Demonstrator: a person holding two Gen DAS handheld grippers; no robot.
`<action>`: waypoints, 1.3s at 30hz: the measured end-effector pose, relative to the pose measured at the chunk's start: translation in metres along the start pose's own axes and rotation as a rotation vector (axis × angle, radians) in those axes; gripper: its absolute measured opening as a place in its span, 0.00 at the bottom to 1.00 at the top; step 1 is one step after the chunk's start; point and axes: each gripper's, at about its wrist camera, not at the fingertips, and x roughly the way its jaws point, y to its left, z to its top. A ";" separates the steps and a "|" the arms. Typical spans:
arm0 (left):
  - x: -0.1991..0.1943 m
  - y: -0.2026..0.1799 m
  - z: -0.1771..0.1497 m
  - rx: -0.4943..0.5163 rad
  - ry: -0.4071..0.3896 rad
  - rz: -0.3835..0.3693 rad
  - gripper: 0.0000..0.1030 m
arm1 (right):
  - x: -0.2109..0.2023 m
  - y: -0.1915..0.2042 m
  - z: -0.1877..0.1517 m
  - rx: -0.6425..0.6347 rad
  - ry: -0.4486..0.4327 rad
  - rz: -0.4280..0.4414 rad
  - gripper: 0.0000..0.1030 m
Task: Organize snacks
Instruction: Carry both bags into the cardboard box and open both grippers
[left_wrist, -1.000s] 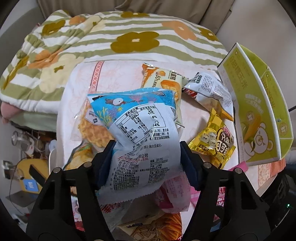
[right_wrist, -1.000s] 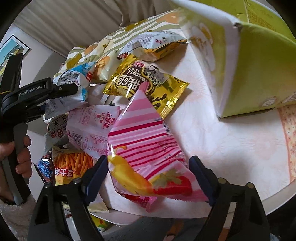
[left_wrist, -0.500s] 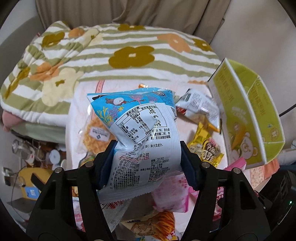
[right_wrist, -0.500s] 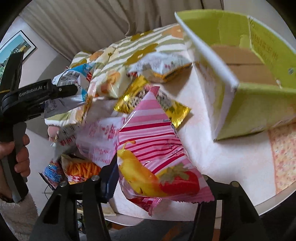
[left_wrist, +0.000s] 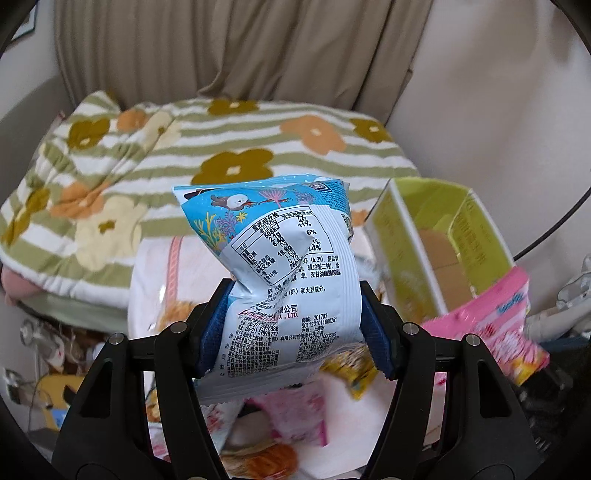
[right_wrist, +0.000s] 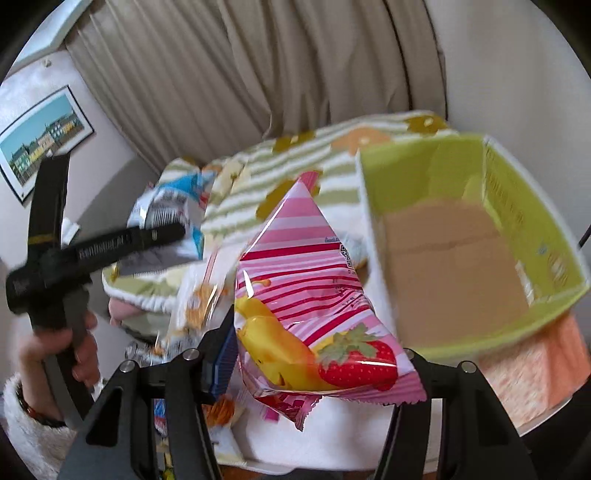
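Left claw (left_wrist: 295, 325) clamped on blue-and-white snack bag (left_wrist: 273, 266), bag lifted clear of the counter (left_wrist: 155, 266). Right claw (right_wrist: 325, 354) clamped on pink striped snack bag (right_wrist: 314, 295) with strawberry print, also off the counter, just beside the open green box (right_wrist: 517, 229). Box interior shows bare cardboard. More snack packets (left_wrist: 347, 369) lie blurred on the counter below. Floral striped quilt (left_wrist: 184, 155) behind, curtain (right_wrist: 258, 66) beyond.
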 end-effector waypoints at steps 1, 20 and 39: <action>-0.001 -0.007 0.004 -0.001 -0.009 -0.005 0.60 | -0.004 -0.007 0.008 0.000 -0.013 -0.004 0.53; 0.077 -0.218 0.016 0.018 0.020 -0.016 0.60 | -0.029 -0.176 0.094 -0.096 -0.009 -0.113 0.52; 0.151 -0.265 0.032 0.221 0.109 0.092 0.99 | 0.001 -0.215 0.110 0.006 0.032 -0.129 0.53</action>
